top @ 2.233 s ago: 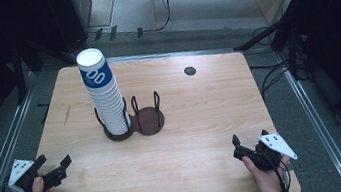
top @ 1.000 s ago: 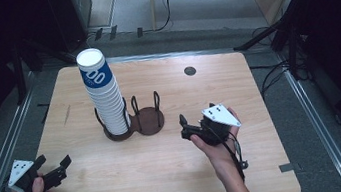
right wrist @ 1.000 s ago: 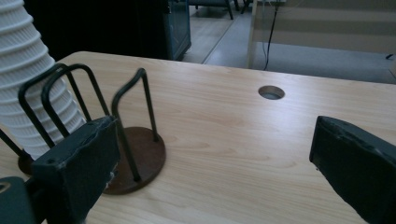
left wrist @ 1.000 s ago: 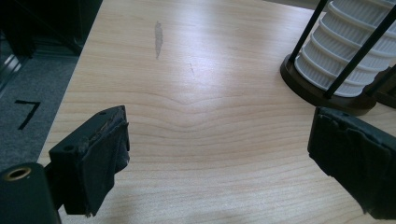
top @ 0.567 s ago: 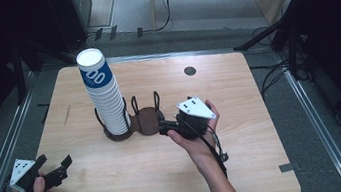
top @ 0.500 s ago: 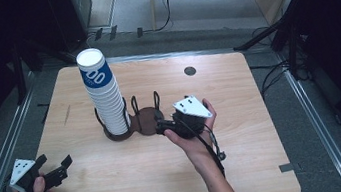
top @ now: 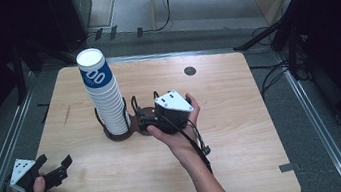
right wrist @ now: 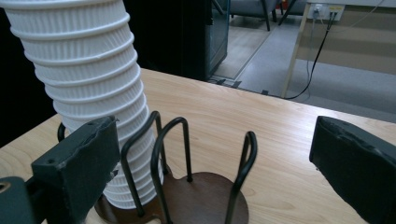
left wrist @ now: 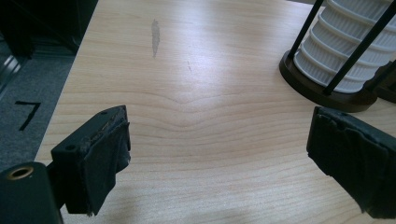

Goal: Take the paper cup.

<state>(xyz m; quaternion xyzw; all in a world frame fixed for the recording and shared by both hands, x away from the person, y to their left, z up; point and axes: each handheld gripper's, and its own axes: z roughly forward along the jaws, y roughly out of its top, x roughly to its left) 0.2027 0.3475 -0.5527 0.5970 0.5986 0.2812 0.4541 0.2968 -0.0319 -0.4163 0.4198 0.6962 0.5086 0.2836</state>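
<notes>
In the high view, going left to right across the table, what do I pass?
Left tool → stack of white cups → empty side of the cup holder → right tool → small dark round spot on the table.

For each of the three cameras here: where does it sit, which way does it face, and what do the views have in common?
High view: above the person's side, looking forward and down on the table; both forearms, left gripper and right gripper show.
Left gripper view: rides the left gripper, looking low across bare wood between its open jaws.
Right gripper view: rides the right gripper, facing the empty side of the cup holder between open jaws.
Shared: all three show the stack of white cups in its holder.
</notes>
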